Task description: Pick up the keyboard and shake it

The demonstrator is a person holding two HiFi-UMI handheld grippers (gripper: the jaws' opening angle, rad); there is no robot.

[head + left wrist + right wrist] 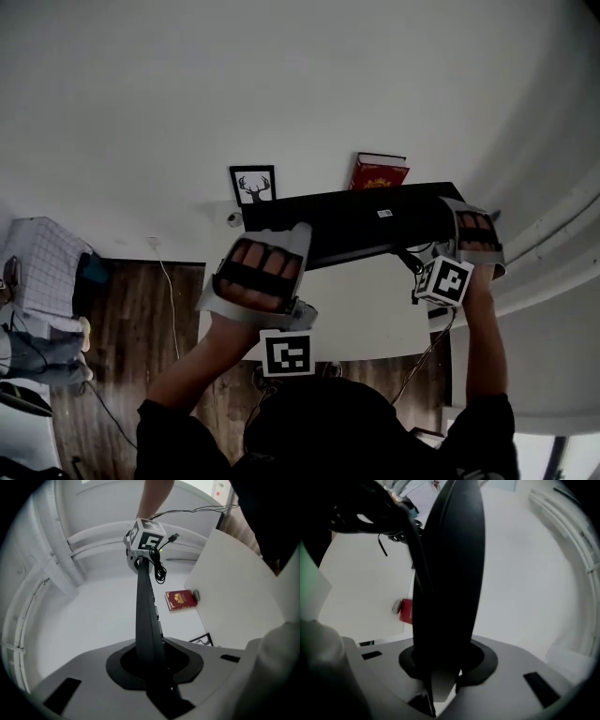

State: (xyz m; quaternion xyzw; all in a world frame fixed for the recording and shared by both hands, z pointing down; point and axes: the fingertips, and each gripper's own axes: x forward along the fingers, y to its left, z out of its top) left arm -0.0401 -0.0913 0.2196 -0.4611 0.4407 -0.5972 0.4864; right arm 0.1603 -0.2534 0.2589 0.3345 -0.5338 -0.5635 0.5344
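The black keyboard [361, 223] is lifted off the white table [375, 314] and held level between my two grippers. My left gripper [274, 236] is shut on the keyboard's left end, and my right gripper [467, 223] is shut on its right end. In the left gripper view the keyboard [148, 620] runs edge-on away from the jaws [151, 667] to the right gripper's marker cube [146, 537]. The right gripper view shows the keyboard [450, 573] as a dark slab standing up out of the jaws [440, 670]. The keyboard's cable [424, 352] hangs down off the table's right side.
A red book [379, 172] and a small framed deer picture [252, 185] lie at the table's far edge, just beyond the keyboard. A wooden floor [141, 309] lies to the left, with a white checked cushion [42, 262] and other items on it. A white curved wall [544, 272] runs along the right.
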